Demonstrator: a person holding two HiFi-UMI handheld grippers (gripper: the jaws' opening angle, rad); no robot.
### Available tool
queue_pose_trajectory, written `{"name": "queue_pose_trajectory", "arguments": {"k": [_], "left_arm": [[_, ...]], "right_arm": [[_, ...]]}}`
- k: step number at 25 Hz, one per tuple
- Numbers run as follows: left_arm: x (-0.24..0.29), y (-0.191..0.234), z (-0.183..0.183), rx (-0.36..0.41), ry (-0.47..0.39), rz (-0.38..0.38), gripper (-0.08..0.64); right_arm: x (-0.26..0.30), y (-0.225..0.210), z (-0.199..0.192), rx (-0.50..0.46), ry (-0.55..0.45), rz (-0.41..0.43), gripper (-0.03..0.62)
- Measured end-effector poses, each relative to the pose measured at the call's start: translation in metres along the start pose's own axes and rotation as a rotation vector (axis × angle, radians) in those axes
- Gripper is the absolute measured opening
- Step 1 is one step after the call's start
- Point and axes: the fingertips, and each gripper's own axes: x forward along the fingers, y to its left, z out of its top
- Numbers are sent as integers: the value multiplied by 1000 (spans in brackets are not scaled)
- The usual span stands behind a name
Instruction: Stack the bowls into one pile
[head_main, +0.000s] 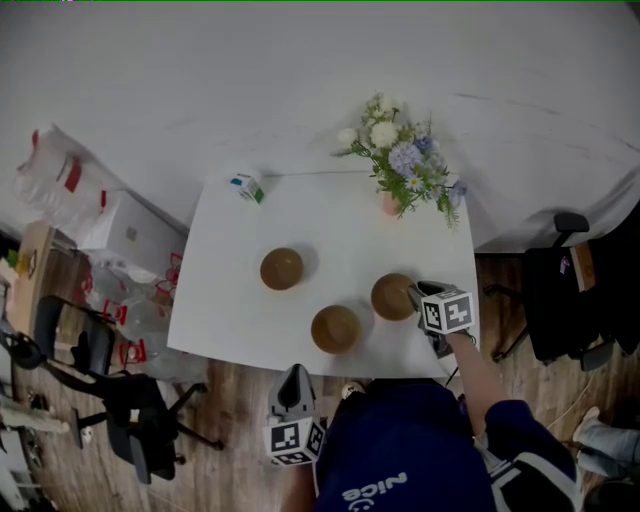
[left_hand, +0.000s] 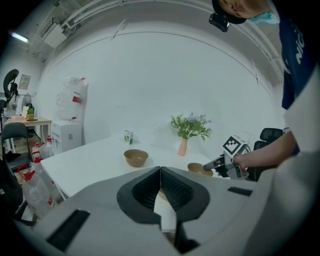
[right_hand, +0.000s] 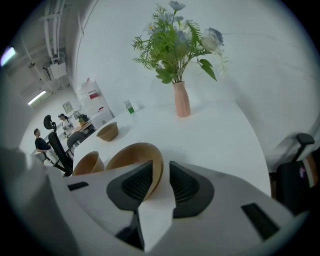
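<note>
Three brown bowls stand apart on the white table: one at the left, one near the front edge, one at the right. My right gripper reaches the right bowl's rim from the right. In the right gripper view the jaws of the right gripper straddle that bowl's rim, left jaw inside, right jaw outside, with a gap still showing at the right pad. My left gripper hangs shut and empty just off the table's front edge; its jaws meet.
A pink vase of flowers stands at the table's back right and a small carton at the back left. Office chairs sit left and right of the table. White bags and a cabinet lie at the far left.
</note>
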Motion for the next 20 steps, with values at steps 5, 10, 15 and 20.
{"name": "queue_pose_trajectory", "arguments": {"k": [5, 10, 15, 20], "left_arm": [[1, -3, -3, -2, 6, -2, 18], [0, -2, -4, -6, 1, 12, 18], [-1, -3, -3, -8, -9, 18, 18], [-4, 1, 1, -26, -36, 36, 18]], "right_arm": [[4, -1, -5, 44, 19, 16, 63], [4, -5, -3, 91, 1, 2, 40], [-3, -4, 3, 115, -26, 5, 37], [-19, 4, 23, 94, -75, 40, 35]]}}
